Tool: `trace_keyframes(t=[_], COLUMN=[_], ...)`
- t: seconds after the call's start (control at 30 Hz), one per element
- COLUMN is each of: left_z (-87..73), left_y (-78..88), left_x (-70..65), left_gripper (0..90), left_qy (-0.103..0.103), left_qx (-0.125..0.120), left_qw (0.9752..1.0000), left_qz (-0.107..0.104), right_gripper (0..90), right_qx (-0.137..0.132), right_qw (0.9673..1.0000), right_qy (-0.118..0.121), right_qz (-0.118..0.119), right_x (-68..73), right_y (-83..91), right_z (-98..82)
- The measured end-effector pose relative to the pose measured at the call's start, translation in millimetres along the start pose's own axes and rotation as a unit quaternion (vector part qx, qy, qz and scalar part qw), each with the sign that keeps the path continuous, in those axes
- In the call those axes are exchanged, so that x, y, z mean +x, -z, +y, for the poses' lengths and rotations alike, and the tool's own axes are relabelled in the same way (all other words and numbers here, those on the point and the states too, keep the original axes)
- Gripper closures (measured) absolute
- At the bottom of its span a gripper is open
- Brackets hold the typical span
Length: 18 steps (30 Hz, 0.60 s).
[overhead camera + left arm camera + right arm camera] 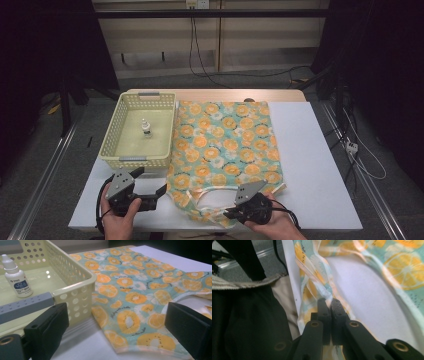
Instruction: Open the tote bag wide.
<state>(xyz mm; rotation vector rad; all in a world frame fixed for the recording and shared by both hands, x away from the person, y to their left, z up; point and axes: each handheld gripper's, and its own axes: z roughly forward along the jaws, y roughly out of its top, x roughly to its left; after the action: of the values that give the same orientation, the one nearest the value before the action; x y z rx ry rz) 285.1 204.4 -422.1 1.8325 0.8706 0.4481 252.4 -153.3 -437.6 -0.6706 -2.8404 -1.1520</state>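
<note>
A: Status, near edge first. What have you got hold of?

B: Your right tool (231, 214), bottom centre of the high view, is pressed together on the strap (322, 287) of the orange-print cloth bag (227, 145). In the right gripper view the two black jaws meet with the twisted strap coming out between them, right at the bench's (310, 165) near edge.

A: And the left?

B: Your left tool (150, 187), lower left, is spread wide and holds nothing. It hovers just short of the bag's near left corner, jaws pointing toward the cloth. Both hands sit low, wrists near the bench edge.

A: How far along, then?

B: Early, I'd judge. One strap is pinched; the bag lies flat, mostly unlifted, across the middle of the frame. The second grip is not yet made.

A: Farther back?

B: Cream basket (111, 150) upper left, touching the bag's left side, with a small white bottle (146, 128) upright inside. Untouched.
</note>
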Motion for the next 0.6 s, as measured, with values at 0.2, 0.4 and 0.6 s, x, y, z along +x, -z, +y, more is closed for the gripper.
trace_keyframes(t=[0.2,0.4,0.6], left_z=[0.0,0.1,0.0], left_y=[-0.2,-0.4,-0.2], left_x=[0.0,0.0,0.2], left_gripper=[5.0,5.0,5.0], left_qy=[-0.001,0.0,0.0], left_qx=[0.001,0.001,0.001], left_qw=[1.0,1.0,1.0], left_qz=[0.0,0.0,0.0], right_gripper=[90.0,90.0,89.4], right_qx=[-0.022,-0.034,-0.049], right_qw=[0.9996,0.9991,0.9984], right_qy=[-0.006,-0.012,-0.019], right_qz=[-0.015,-0.021,-0.02], right_x=[-4.3,-10.4,-12.3], right_y=[9.5,14.9,19.4], right_z=[6.4,10.8,15.1])
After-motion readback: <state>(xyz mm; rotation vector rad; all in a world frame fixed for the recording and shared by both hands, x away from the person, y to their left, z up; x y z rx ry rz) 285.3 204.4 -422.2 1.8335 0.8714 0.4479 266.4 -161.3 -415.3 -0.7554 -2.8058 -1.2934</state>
